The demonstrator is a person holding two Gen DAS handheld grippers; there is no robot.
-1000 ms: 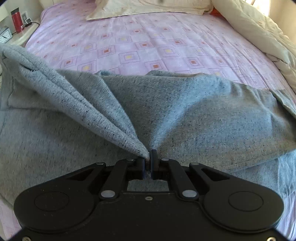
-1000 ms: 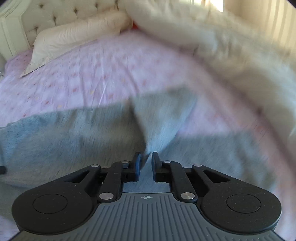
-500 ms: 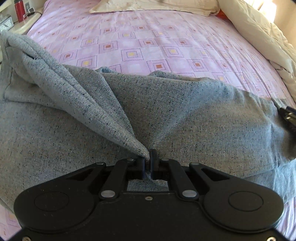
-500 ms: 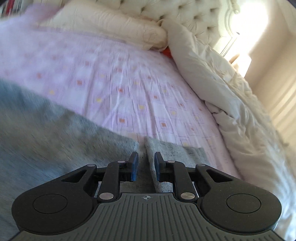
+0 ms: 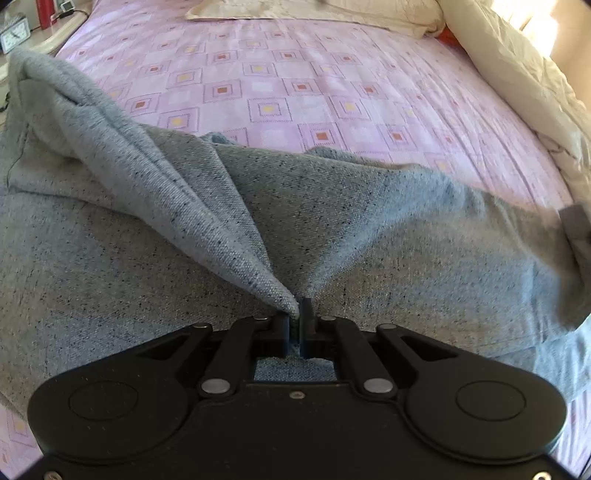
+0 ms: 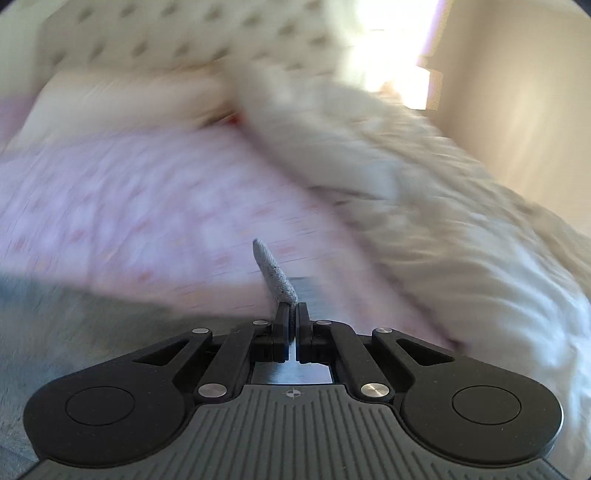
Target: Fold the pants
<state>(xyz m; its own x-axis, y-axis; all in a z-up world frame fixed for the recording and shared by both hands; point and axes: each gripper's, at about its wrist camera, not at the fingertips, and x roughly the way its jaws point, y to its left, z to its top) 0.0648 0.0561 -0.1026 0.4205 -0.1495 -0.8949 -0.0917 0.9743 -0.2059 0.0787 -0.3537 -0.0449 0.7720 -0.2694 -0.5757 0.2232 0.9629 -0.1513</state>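
Observation:
Grey speckled pants (image 5: 388,236) lie across the near part of a bed, partly doubled over. My left gripper (image 5: 295,314) is shut on a raised fold of the fabric, which rises in a ridge toward the upper left. In the right wrist view, blurred by motion, my right gripper (image 6: 293,312) is shut on a narrow corner of the pants (image 6: 273,269) that sticks up between the jaws. More grey fabric spreads at the lower left of that view. At the far right edge of the left wrist view a dark blurred shape, probably the right gripper (image 5: 576,225), sits at the pants' right end.
The bed has a pink sheet with square patterns (image 5: 295,85). A cream duvet (image 5: 524,77) is bunched along the right side and a pillow (image 5: 314,11) lies at the head. A nightstand with a clock (image 5: 14,33) and a red bottle stands at the far left.
The right gripper's jaws have shut on a corner of the pants and swung, its view turning toward the duvet. The left gripper keeps its grip and has barely moved.

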